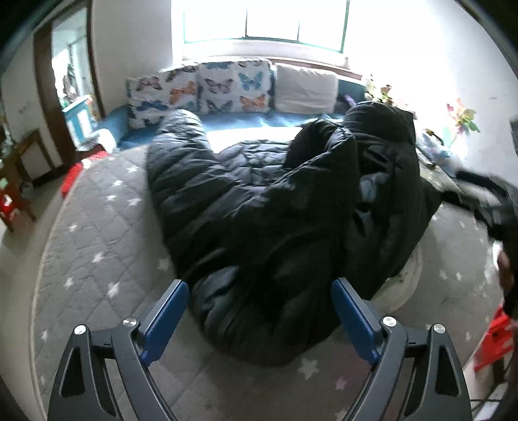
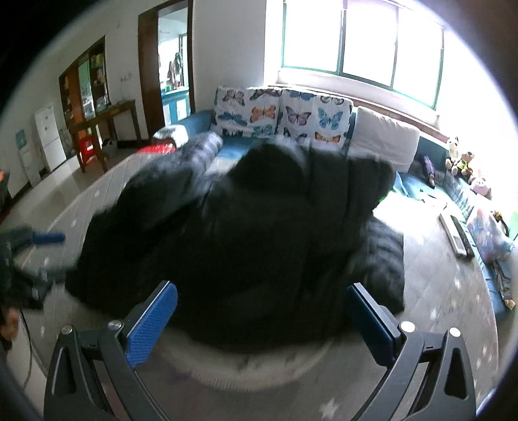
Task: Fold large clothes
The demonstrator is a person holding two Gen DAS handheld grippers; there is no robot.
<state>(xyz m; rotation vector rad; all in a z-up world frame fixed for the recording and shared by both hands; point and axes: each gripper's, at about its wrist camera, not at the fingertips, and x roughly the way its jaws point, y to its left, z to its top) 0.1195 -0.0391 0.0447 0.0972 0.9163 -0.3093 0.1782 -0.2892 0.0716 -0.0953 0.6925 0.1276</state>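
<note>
Hovering spread and empty, left tongs (image 1: 260, 301) and right tongs (image 2: 262, 302) frame the rumpled coat (image 1: 275, 207), likely lining up a grip.

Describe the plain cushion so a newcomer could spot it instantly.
Under the window a blue sofa lines the wall. Against its back, right of two butterfly cushions, leans the white cushion: the only unprinted one.

We see the black coat (image 1: 275, 207) heaped across the grey mat (image 1: 97, 233) at twelve o'clock, blocking the way ahead. Bare mat lies open at nine o'clock. The butterfly cushions (image 1: 200, 90) wall off the far edge.
</note>
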